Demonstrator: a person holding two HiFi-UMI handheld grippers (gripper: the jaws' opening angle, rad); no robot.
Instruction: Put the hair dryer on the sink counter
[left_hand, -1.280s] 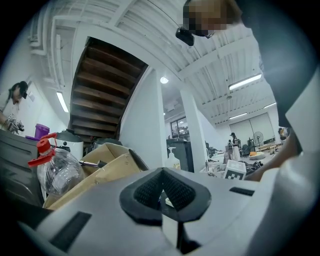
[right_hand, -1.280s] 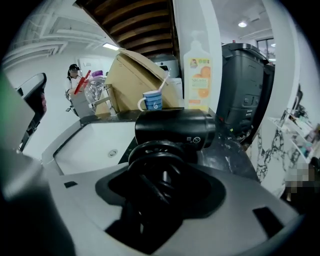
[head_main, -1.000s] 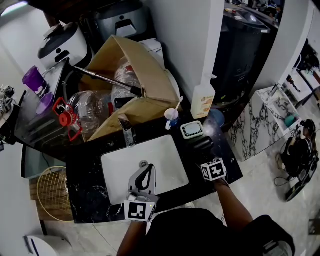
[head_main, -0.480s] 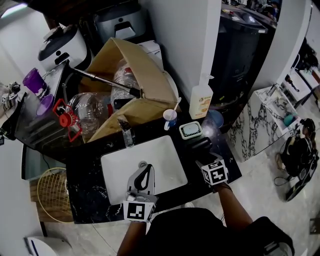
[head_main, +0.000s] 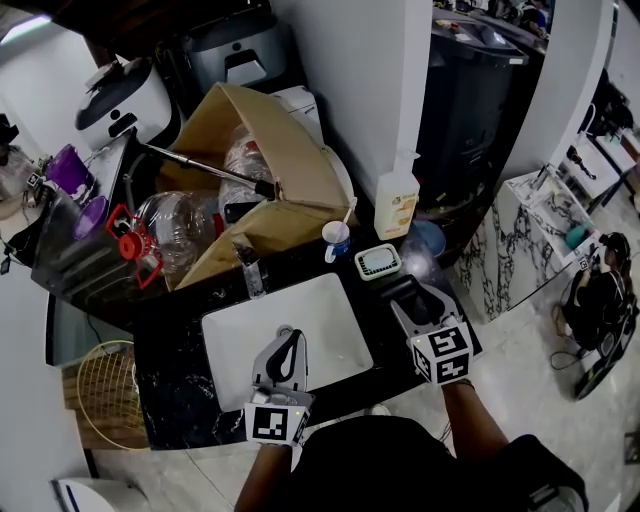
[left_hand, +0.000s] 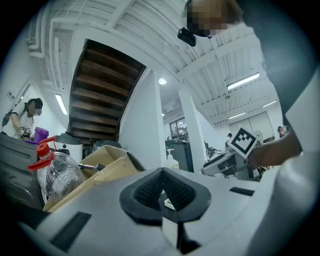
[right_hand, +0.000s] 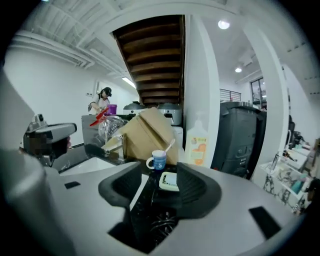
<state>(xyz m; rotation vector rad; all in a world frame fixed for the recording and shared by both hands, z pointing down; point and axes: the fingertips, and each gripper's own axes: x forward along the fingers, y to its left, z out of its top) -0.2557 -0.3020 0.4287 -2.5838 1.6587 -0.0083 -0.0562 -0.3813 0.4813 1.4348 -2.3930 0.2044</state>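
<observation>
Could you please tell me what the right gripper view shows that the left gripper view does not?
Only the right gripper view shows the blue-and-white cup, which holds a white utensil, and the faucet. Only the left gripper view shows the person's forearm at its right edge. Both show the cardboard box, the soap bottle, the clear jug with its red cap, and the dark staircase overhead.

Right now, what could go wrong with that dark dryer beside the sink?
1. The right gripper is closing its jaws with the dryer between them and could drag it.
2. The dryer lies near the sink, so a nudge might tip it in.
3. The soap dish just ahead could get knocked.
</observation>
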